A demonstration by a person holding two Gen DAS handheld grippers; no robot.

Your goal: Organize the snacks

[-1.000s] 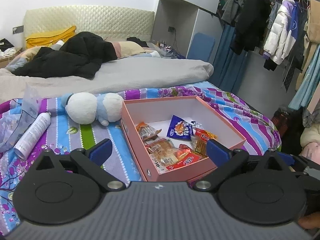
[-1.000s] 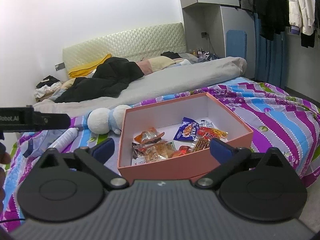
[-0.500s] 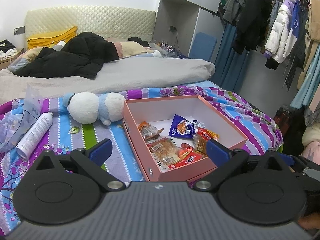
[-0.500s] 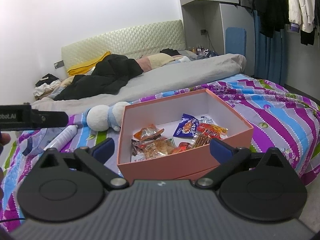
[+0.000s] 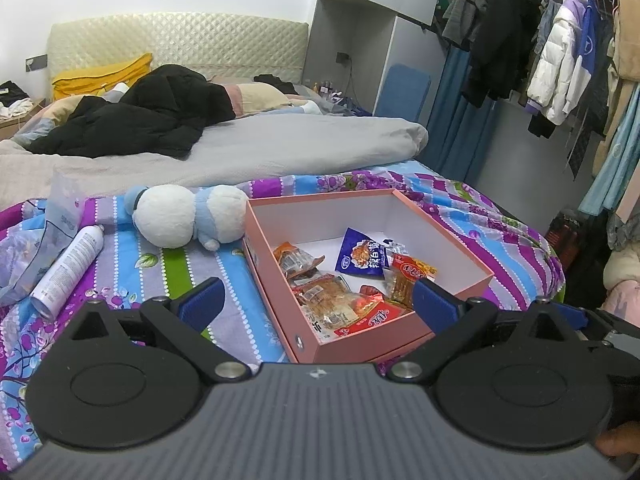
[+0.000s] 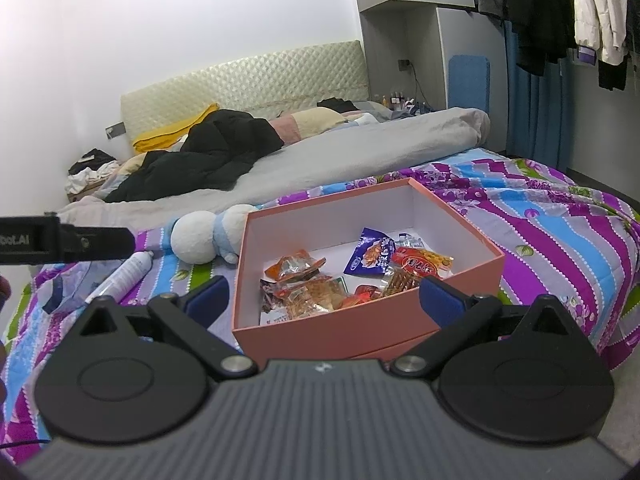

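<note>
A pink open box (image 5: 400, 340) (image 6: 360, 332) sits on the striped bedspread, holding several snack packets: a blue packet (image 5: 358, 254) (image 6: 370, 256), a red packet (image 5: 412, 270) (image 6: 420, 264), an orange packet (image 5: 296, 258) (image 6: 294, 266) and clear-wrapped ones (image 5: 328, 302) (image 6: 304, 294). My left gripper (image 5: 316, 304) is open and empty, held back from the box's near corner. My right gripper (image 6: 324, 298) is open and empty, just before the box's near wall.
A white and blue plush toy (image 5: 184, 216) (image 6: 208, 236) lies left of the box. A white spray can (image 5: 66, 268) (image 6: 124, 272) and a clear plastic bag (image 5: 36, 240) lie further left. A grey duvet (image 5: 260, 148) lies behind. Clothes (image 5: 560, 60) hang at right.
Both grippers drifted slightly; the box sits a little lower and nearer in the right wrist view. Nothing was gripped or released.
</note>
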